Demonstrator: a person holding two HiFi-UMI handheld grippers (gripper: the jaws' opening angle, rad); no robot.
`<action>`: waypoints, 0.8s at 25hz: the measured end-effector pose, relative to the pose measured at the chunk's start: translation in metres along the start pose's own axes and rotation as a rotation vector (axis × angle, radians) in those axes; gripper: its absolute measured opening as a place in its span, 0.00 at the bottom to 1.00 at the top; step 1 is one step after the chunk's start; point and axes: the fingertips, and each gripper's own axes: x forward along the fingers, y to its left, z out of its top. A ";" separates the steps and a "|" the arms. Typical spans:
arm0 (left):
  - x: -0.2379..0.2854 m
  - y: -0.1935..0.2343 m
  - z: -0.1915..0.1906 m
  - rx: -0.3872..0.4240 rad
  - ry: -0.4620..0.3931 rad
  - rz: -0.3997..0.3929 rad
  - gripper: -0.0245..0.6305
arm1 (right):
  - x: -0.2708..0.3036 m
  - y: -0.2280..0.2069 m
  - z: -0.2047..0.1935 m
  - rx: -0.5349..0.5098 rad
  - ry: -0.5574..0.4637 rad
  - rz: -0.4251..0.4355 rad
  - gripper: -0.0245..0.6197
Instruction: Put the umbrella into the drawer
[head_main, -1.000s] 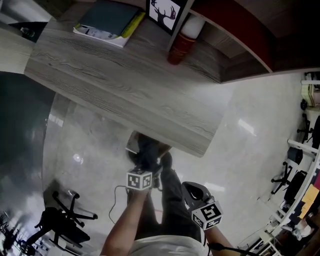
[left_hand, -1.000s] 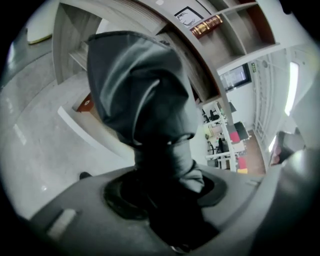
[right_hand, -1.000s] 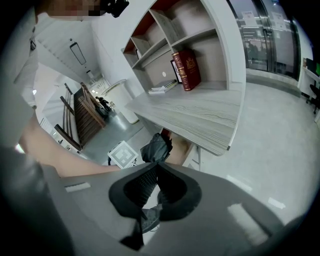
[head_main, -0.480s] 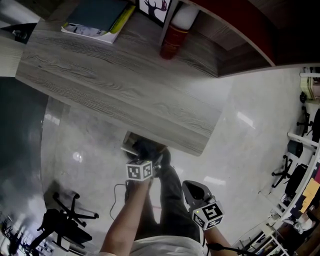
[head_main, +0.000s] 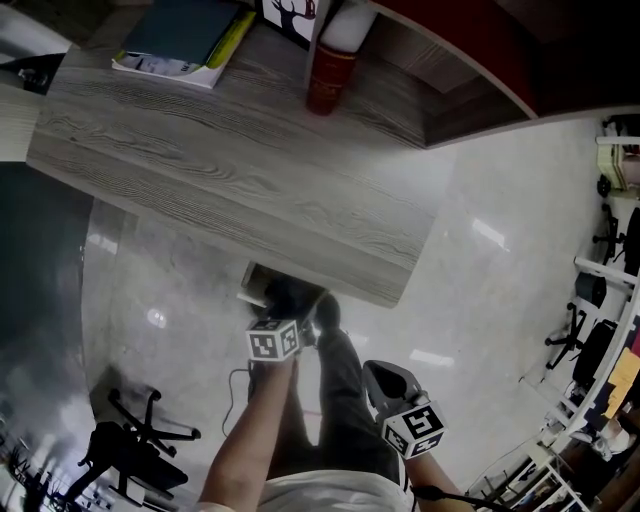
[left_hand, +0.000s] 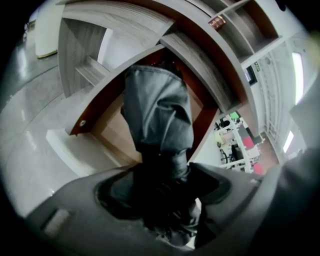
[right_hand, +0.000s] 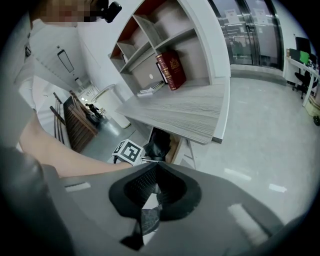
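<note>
The dark grey folded umbrella (left_hand: 160, 115) points away from me into the open drawer (left_hand: 117, 132) under the desk, its far end over the drawer's wooden bottom. Its black near end lies between the jaws of my left gripper (left_hand: 162, 172). Those jaws are opening and stand wide, with gaps on both sides of the umbrella. From the head view, the left gripper (head_main: 290, 318) reaches to the drawer (head_main: 255, 285), where the umbrella (head_main: 292, 298) shows as a dark bundle. My right gripper (head_main: 385, 378) hangs lower right, shut and empty, and the right gripper (right_hand: 156, 165) faces the drawer.
The grey wood desk (head_main: 250, 170) overhangs the drawer; a book (head_main: 180, 40) and a red can (head_main: 328, 75) stand on it. A black office chair (head_main: 130, 440) is at lower left, a cable (head_main: 235, 385) on the glossy floor. Shelves rise behind the desk.
My left gripper has pushed a little toward the drawer and lower, carrying the umbrella further in. The right gripper has stayed in place.
</note>
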 end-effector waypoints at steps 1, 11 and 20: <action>-0.002 -0.001 0.001 0.009 -0.003 0.003 0.49 | -0.001 0.001 0.001 -0.002 -0.002 0.001 0.05; -0.068 -0.027 0.020 0.044 -0.043 -0.031 0.48 | -0.024 0.033 0.047 -0.072 -0.063 0.014 0.05; -0.181 -0.097 0.064 0.207 -0.120 -0.167 0.30 | -0.061 0.081 0.095 -0.077 -0.170 -0.020 0.05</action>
